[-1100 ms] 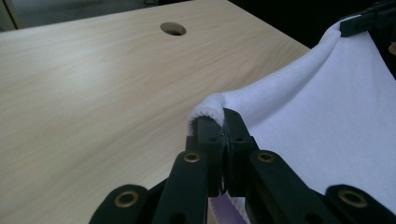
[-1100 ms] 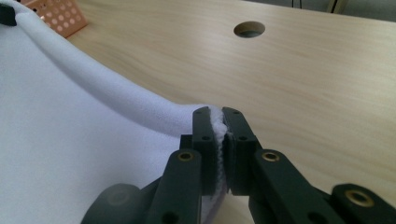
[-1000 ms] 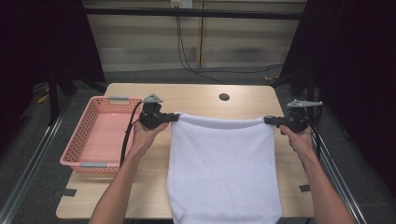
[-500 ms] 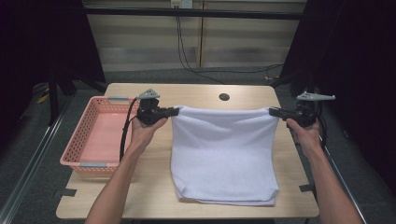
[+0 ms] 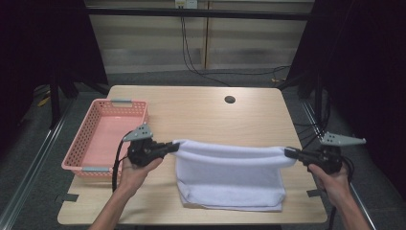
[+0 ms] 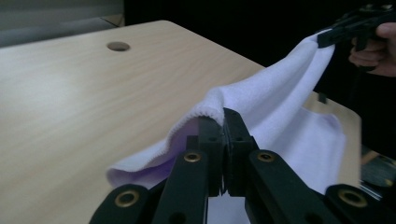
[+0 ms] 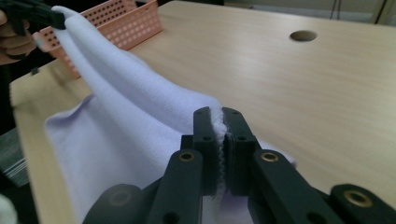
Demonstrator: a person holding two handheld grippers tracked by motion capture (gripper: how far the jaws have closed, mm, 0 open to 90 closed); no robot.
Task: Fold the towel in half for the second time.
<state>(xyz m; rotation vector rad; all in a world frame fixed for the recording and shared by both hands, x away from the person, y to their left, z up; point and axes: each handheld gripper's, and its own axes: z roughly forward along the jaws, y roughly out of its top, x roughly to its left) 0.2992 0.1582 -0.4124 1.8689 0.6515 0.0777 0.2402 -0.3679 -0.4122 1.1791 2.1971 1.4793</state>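
Empty pink basket [image 5: 103, 139] at table's [image 5: 201, 110] left edge; round hole [image 5: 230, 99].

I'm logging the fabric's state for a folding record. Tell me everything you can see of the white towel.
The white towel is plain, soft and fleecy, with a rolled hem. It is being folded: its lower part lies flat on the table near the front edge, while its upper edge is lifted and stretched between the left gripper and the right gripper, each with jaws clamped on a corner. The edge sags slightly in the middle. It lies apart from the pink basket.
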